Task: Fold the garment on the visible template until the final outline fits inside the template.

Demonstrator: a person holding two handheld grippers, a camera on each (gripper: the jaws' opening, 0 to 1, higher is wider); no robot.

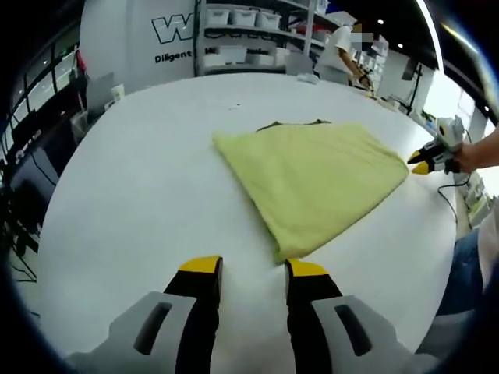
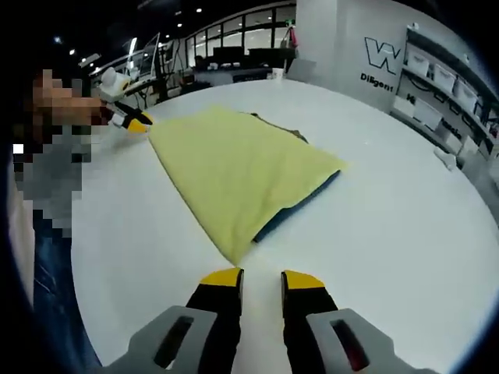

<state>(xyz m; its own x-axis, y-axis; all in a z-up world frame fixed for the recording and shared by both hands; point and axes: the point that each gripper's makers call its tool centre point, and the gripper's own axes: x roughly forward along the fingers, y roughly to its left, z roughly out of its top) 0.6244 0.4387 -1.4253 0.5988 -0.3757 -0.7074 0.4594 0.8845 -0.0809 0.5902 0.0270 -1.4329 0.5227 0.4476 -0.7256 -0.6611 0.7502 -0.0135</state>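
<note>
yellow garment [image 1: 312, 183] lies just ahead of both spread, empty grippers, left gripper [image 1: 251, 273] and right gripper [image 2: 261, 279], each facing a corner.

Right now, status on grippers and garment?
Left gripper open, empty. Right gripper open, empty. Yellow garment folded flat on white table. Nothing in the way.

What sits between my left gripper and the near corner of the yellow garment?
Nothing visible. Bare white table separates the open left gripper from the yellow garment; its nearest corner lies just beyond the fingers.
</note>
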